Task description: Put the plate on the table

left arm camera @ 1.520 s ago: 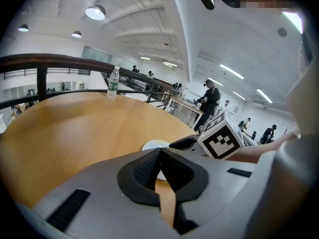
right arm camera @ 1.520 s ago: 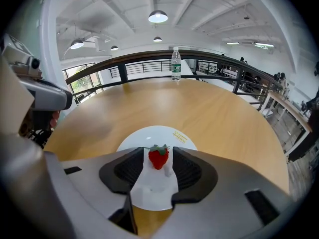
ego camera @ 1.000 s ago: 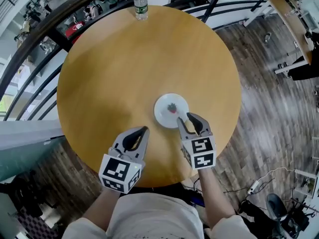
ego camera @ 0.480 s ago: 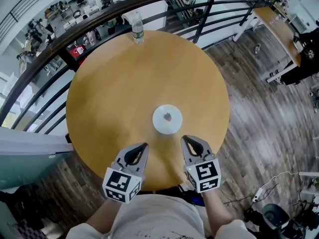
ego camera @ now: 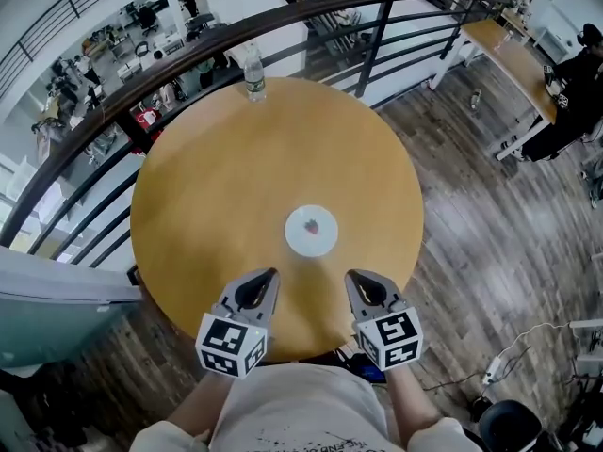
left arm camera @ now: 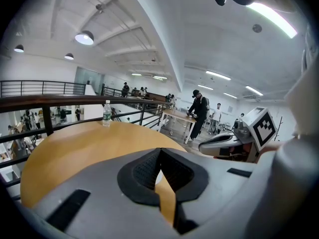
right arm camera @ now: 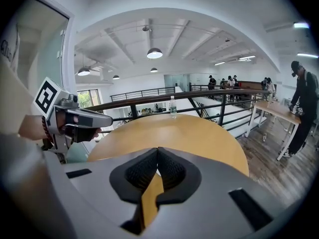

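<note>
Well, the small white plate [ego camera: 311,231] lies on the round table [ego camera: 207,177] ahead of and between the left gripper [ego camera: 271,274] and right gripper [ego camera: 350,277], both empty with jaws together, the right's just closed, and it looks light, rigid and breakable, best pinched by its rim.

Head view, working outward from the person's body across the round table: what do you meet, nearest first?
Left claw and right claw side by side → white plate → water bottle → dark railing.
</note>
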Available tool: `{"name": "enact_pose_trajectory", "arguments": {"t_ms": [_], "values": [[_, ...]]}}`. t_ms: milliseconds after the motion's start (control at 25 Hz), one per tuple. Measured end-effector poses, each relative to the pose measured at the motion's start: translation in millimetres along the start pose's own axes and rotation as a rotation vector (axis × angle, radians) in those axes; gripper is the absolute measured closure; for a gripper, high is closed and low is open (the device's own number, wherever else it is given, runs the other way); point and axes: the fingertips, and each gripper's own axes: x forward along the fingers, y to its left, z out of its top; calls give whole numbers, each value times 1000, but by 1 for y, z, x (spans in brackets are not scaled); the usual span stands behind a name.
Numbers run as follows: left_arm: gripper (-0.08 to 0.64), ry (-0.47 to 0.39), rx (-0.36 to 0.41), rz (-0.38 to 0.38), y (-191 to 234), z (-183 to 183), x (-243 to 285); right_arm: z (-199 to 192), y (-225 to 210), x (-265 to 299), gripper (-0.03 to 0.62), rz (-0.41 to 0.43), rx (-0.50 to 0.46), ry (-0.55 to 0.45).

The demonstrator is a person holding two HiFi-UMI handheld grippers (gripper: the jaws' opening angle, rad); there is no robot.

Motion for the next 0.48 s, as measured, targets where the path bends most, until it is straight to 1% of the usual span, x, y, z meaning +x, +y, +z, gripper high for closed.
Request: {"name": "enact_pose_trajectory", "arguments": {"t_ms": [480], "values": [[537, -16, -1, 13, -5, 4, -8, 8, -3, -5, 566, 5, 0, -23]]}}
